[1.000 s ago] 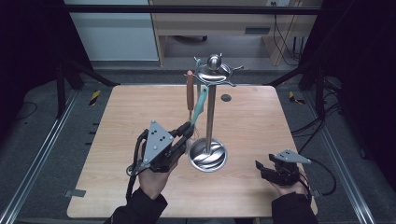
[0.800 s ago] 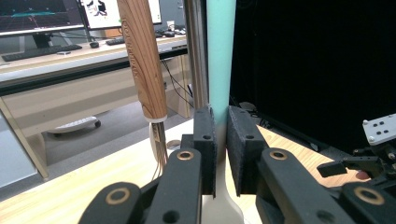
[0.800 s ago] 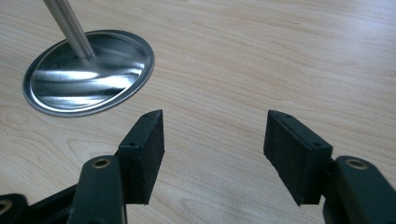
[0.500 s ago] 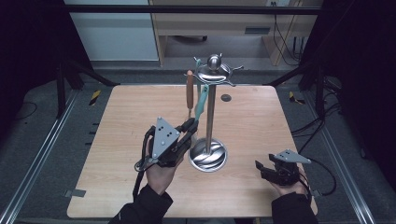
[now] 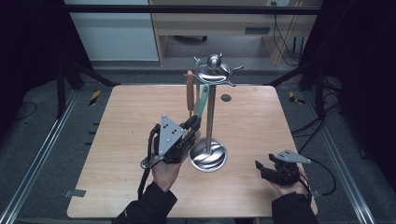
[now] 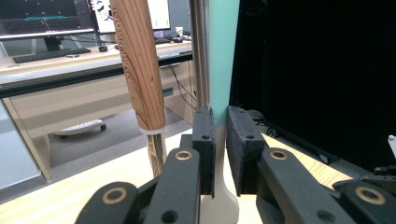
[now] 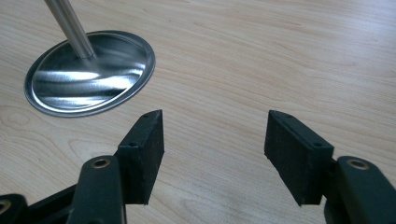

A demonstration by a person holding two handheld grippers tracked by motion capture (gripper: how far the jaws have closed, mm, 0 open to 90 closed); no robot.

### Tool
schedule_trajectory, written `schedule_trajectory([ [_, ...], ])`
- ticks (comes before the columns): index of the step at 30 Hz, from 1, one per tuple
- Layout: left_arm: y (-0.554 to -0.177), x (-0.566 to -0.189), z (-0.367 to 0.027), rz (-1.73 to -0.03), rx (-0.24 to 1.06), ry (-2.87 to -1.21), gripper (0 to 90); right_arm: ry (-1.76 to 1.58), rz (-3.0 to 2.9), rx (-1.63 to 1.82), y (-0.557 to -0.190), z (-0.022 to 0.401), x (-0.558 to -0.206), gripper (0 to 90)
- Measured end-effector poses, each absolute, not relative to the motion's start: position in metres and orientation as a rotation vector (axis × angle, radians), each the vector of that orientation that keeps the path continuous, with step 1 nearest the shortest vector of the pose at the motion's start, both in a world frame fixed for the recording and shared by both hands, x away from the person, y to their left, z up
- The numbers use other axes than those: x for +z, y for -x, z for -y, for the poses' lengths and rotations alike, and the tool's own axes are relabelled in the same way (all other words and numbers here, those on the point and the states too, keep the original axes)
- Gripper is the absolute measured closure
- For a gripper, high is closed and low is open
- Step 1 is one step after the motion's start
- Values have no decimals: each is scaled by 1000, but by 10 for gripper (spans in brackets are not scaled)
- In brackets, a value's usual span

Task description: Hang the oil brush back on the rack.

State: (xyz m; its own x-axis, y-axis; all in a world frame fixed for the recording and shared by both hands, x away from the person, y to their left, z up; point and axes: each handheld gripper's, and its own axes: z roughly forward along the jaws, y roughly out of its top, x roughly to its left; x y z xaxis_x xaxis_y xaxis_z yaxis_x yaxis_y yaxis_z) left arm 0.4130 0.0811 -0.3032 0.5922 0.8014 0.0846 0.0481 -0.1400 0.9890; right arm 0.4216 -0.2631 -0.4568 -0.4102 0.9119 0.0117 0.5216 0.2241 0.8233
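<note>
Dark lab, wooden bench (image 5: 130, 116) on a metal frame, desks and monitors beyond the far edge. Left to right: a wood-handled utensil (image 5: 189, 91) hangs from the steel hanging rack (image 5: 210, 116), just beside a teal-handled utensil (image 5: 202, 100) hanging from the same top ring. Rack base (image 5: 208, 156) sits near the middle of the bench, slightly toward the near edge.

Left claw (image 5: 192, 125), left of the rack pole, is clenched on the lower, cream part of the teal-handled utensil; the left gripper view has the pads pressed on it (image 6: 219, 154), the teal handle running up between them, wood handle (image 6: 140, 65) just beside, apart from the pads. Utensil looks to be hung by its top on a rack arm; the hook itself is too small to tell.

Right claw (image 5: 262, 169) rests near the near-right corner, released, jaws wide with nothing between, only bare bench and rack base (image 7: 88, 74) ahead.

Step, as judged: taking the teal utensil off the rack, grip made, lift not yet done. Next move calls for raising it until the top clears the rack arm, then drawing it away without knocking the wooden neighbour or tipping the rack.
</note>
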Motion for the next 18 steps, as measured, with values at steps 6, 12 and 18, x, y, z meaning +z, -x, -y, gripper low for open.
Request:
schedule_trajectory([
  [6,-416,-304,-82,-736,767,-1598,810,-1319,-2026,1074,-421,263,-457,375],
  [12,-414,-306,-90,-715,773,-1647,762,-1311,-2021,1069,-422,263,-457,374],
  [18,-412,-320,-113,-723,722,-1707,665,-1318,-2019,1066,-421,263,-457,363],
])
